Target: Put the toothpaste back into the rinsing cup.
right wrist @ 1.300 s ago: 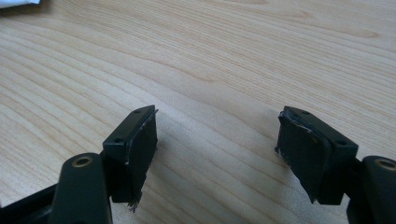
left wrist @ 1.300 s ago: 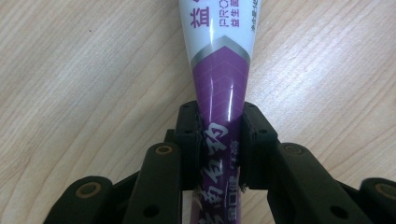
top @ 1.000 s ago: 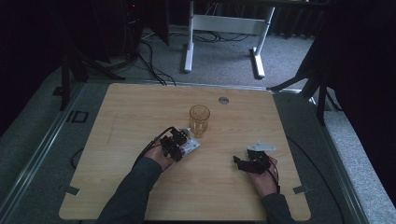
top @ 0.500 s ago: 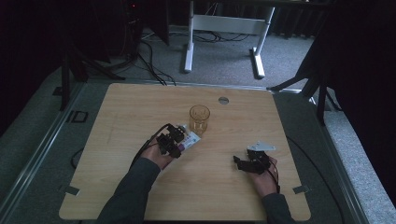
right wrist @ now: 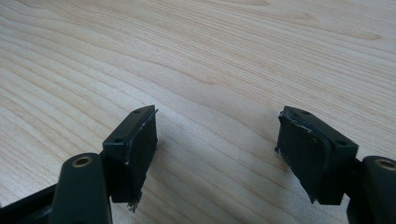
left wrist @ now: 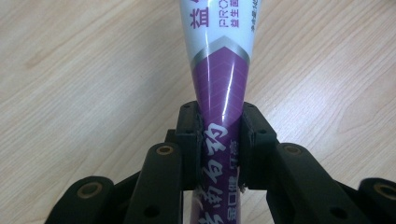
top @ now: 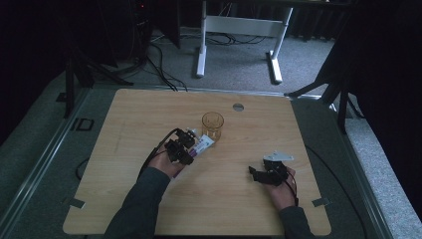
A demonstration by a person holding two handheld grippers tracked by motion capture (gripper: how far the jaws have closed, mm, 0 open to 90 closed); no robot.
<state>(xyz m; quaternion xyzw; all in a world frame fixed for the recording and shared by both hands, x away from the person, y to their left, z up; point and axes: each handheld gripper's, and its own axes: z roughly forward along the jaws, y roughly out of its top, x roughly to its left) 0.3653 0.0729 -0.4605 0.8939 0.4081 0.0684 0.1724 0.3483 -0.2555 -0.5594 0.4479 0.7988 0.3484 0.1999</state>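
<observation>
A pale wooden table with rounded corners carried everything, and the amber ribbed glass tumbler standing upright near its middle served as the mark for the rest. A small round grey grommet sat in the tabletop just beyond the tumbler, toward the far edge.

On the near side of the tumbler, slightly to its left, the left gripper was clamped on a purple-and-white plastic toothpaste tube — the tube's white end pointed toward the tumbler's base and lay just beside it. In the left gripper view the black pads pressed on both flanks of the tube at its purple part, with the white printed part running on past them over the wood.

Well apart from the tumbler, toward the near right part of the table, the right gripper was held in the person's hand. In the right gripper view its jaws stood wide apart — nothing but bare wood grain lay between the pads.
</observation>
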